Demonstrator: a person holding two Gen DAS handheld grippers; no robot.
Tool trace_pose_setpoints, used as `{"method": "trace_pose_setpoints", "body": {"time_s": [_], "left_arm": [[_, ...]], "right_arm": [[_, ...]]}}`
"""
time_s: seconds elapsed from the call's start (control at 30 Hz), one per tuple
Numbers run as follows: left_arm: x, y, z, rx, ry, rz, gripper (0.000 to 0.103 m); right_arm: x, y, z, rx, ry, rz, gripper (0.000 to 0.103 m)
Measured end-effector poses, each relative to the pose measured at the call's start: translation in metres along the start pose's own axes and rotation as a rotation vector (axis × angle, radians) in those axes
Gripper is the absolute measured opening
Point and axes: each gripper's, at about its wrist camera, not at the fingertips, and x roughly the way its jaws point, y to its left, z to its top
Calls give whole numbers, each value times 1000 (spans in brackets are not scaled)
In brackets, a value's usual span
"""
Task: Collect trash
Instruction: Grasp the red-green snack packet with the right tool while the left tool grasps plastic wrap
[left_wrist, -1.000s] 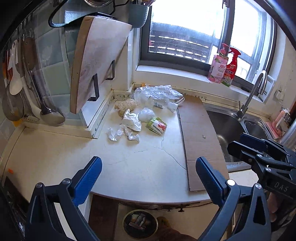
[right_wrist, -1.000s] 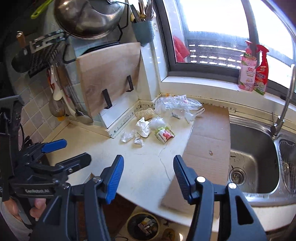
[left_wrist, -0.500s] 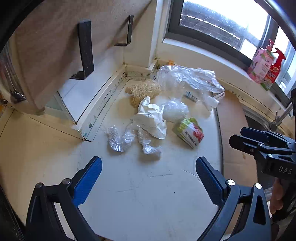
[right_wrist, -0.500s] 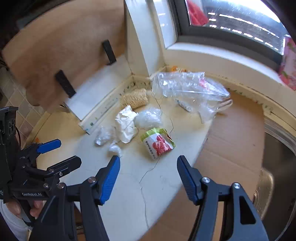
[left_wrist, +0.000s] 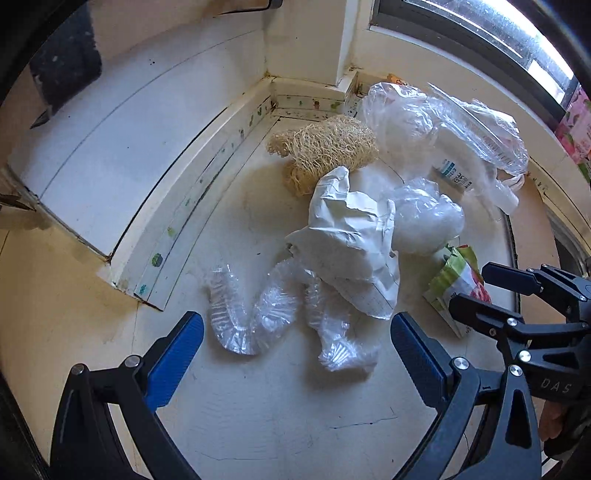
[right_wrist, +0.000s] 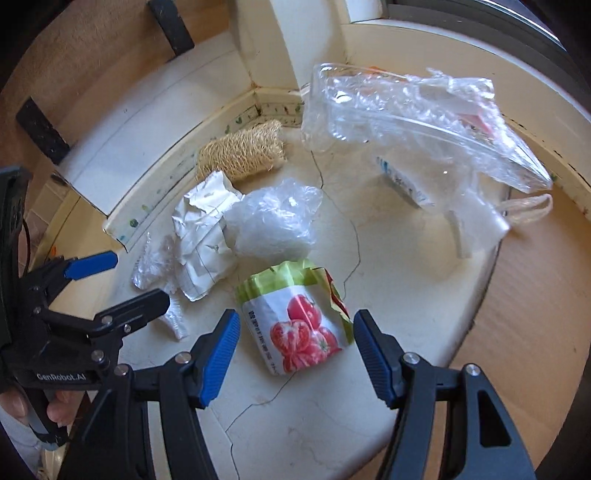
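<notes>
1. Pale, cracked countertop (right_wrist: 388, 295) bearing all the litter; brown cardboard sheet (right_wrist: 535, 314) laid over its right edge.
2. Big clear plastic bag (right_wrist: 406, 122) slumped at the back near the window wall, loop handle trailing onto the cardboard; probably dumped there as bulk, well apart from both grippers.
3. Crumpled white paper wrapper (left_wrist: 351, 240) heaped mid-pile, leaning on a wad of cloudy plastic film (right_wrist: 273, 221); overlapping, so likely tossed together.
4. Straw-coloured loofah scrubber (left_wrist: 325, 155) tucked in the corner behind the wrapper; looks like a kitchen tool, perhaps not trash.
5. Twisted clear cellophane (left_wrist: 266, 314) sprawled nearest the front, just ahead of the left gripper (left_wrist: 295, 350). Jaws spread wide, gripping nothing; cellophane beyond the blue pads and roughly centred on the gap, not yet between them.
6. Green snack packet (right_wrist: 299, 317) printed with tomatoes, lying flat, torn end away from the camera. Right gripper (right_wrist: 295, 350) angled steeply down over it, jaws apart and empty; packet's near half sitting between the pads, close to each but apparently touched by neither.
7. Judgement: each gripper lined up on its own piece, ready for paired pickups.
</notes>
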Motion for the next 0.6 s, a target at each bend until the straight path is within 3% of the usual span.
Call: {"method": "trace_pose_setpoints", "body": {"time_s": [0.1, 0.2, 0.37, 0.53, 0.6], "left_arm": [[9, 3, 4, -13, 23, -11, 93], [18, 6, 3, -30, 57, -31, 82], [20, 3, 2, -14, 47, -6, 75], [15, 8, -2, -21, 16, 23, 40], [13, 13, -2, -31, 12, 19, 19]], "right_arm": [[7, 4, 0, -44, -4, -35, 64], [9, 7, -1, -60, -12, -60, 56], [7, 7, -1, -60, -12, -52, 36], [4, 8, -7, -36, -5, -53, 27], [1, 7, -10, -20, -6, -47, 26]]}}
